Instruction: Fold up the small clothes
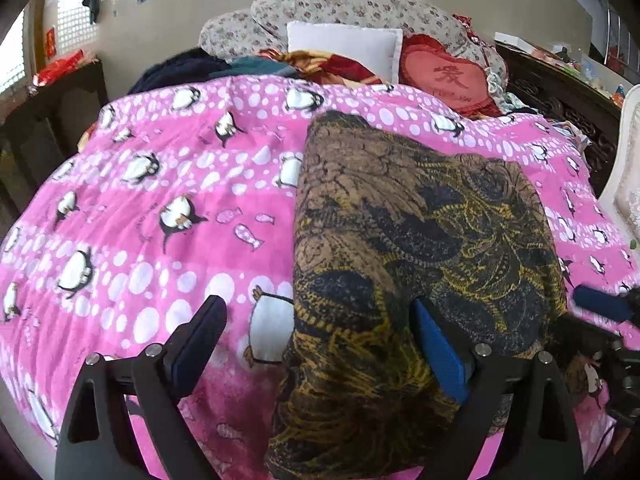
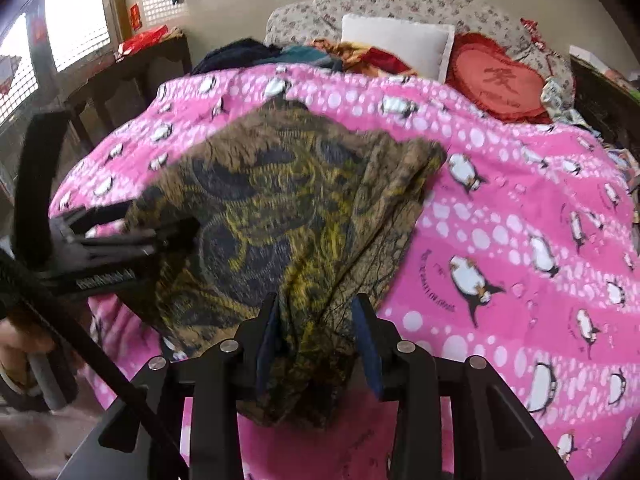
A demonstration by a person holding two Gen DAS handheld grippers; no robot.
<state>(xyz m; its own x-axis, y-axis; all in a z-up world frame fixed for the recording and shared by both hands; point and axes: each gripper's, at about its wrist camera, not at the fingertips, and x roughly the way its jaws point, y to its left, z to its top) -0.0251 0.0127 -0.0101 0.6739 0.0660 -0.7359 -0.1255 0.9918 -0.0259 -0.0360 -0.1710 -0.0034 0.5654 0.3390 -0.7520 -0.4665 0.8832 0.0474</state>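
Garment (image 2: 280,208) on pink blanket (image 1: 160,208) (pillows (image 1: 344,46) behind), R claw (image 2: 316,336) prob. gripping.

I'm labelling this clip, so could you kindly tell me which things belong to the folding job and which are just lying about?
Part of the job:
- patterned brown garment
- right tool, gripping it
- left tool, open

Lying about:
- penguin blanket
- white pillow
- red heart cushion
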